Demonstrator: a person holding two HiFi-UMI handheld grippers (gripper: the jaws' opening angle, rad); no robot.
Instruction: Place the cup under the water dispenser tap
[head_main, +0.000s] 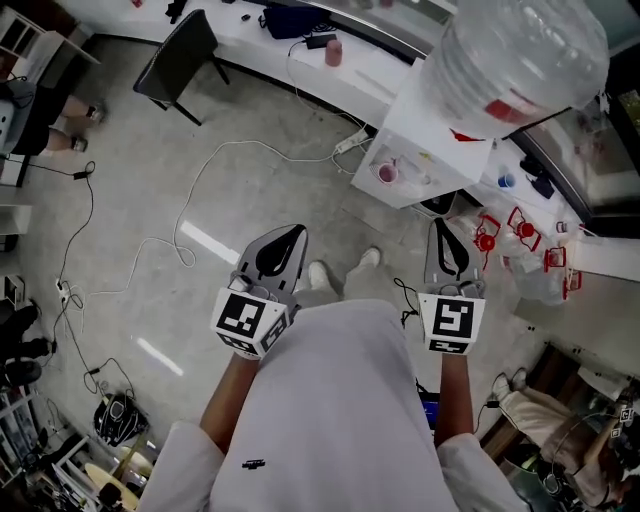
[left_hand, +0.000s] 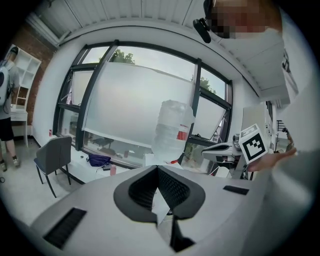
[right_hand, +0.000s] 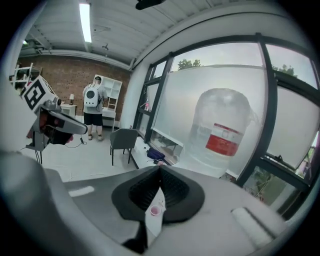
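The pink cup (head_main: 387, 173) is standing upright, mouth up, on the white water dispenser (head_main: 432, 125) ledge, below the clear bottle (head_main: 520, 55).

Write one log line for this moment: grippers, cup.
left gripper: shut, empty | right gripper: shut, empty | cup: on dispenser, untouched

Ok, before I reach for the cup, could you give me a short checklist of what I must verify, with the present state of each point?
1. Left gripper free: ok, jaws together, nothing between them.
2. Right gripper free: ok, jaws together, nothing held.
3. Jaws open for a grasp: not ok, both are shut.
4. Pink cup located: ok, it stands upright on the front ledge of the water dispenser.
5. Cup under the tap: cannot tell, the tap does not show clearly from above.
6. Way to the dispenser: probably ok, but a power strip lies on the floor beside it.
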